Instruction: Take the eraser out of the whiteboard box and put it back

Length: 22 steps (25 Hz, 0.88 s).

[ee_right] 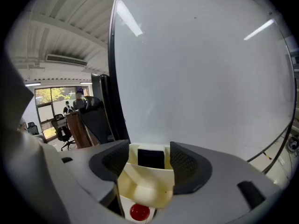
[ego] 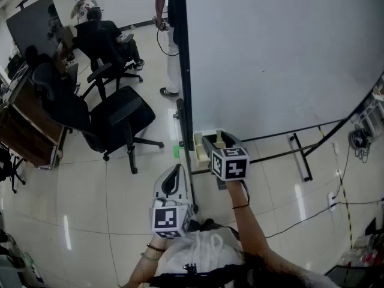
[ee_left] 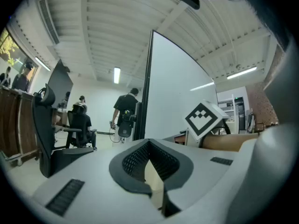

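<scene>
A cream whiteboard box [ego: 200,150] hangs by the left edge of the big whiteboard [ego: 270,53]. In the right gripper view the box [ee_right: 145,183] lies between my jaws, and the dark eraser [ee_right: 151,158] stands upright in its back compartment. My right gripper [ee_right: 150,155] is open, one jaw on each side of the box, touching nothing that I can see. In the head view this right gripper [ego: 213,140] sits at the box. My left gripper [ego: 176,171] hangs lower, near the board's post, shut and empty; its tips [ee_left: 149,146] meet.
A red round object [ee_right: 138,212] lies in the box's near part. Black office chairs [ego: 114,116] stand left of the board, with a desk [ego: 24,125] beyond. A person [ego: 162,17] stands behind the post; another sits further back. The board's stand legs [ego: 300,158] and cables cross the floor on the right.
</scene>
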Motion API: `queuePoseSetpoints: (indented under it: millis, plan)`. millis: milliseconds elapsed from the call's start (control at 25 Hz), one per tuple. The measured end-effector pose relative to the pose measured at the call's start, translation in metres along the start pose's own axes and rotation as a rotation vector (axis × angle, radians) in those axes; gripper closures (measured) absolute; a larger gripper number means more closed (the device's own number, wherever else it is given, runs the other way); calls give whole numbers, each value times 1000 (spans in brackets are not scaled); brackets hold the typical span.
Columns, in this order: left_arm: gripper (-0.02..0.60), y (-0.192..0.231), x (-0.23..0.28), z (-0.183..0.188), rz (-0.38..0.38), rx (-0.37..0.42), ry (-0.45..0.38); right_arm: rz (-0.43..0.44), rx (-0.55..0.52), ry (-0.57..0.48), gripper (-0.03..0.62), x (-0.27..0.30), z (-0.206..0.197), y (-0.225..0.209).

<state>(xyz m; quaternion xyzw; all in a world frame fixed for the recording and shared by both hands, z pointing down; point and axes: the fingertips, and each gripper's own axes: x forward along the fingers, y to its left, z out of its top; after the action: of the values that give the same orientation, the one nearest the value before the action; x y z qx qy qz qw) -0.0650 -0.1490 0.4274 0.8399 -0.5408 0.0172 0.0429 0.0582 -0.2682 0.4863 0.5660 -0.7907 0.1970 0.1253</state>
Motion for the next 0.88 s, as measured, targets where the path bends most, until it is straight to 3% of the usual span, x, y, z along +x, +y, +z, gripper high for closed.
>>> queuePoseSetpoints:
  millis: [200, 320, 440, 520, 600, 880]
  plan:
    - [580, 14, -3, -5, 40, -16, 3, -118, -36, 193, 286, 27, -27, -14]
    - [580, 18, -4, -3, 46, -22, 0, -154, -69, 199, 284, 30, -15, -10]
    - [580, 21, -3, -4, 54, -27, -2, -136, -73, 223, 297, 32, -20, -11]
    - [580, 19, -2, -3, 43, -21, 1, -132, -68, 231, 339, 33, -26, -13]
    - [580, 15, -2, -1, 26, -14, 3, -130, -79, 192, 342, 28, -19, -12]
    - [580, 23, -2, -6, 49, -32, 6, -51, -130, -107, 342, -47, 58, 11]
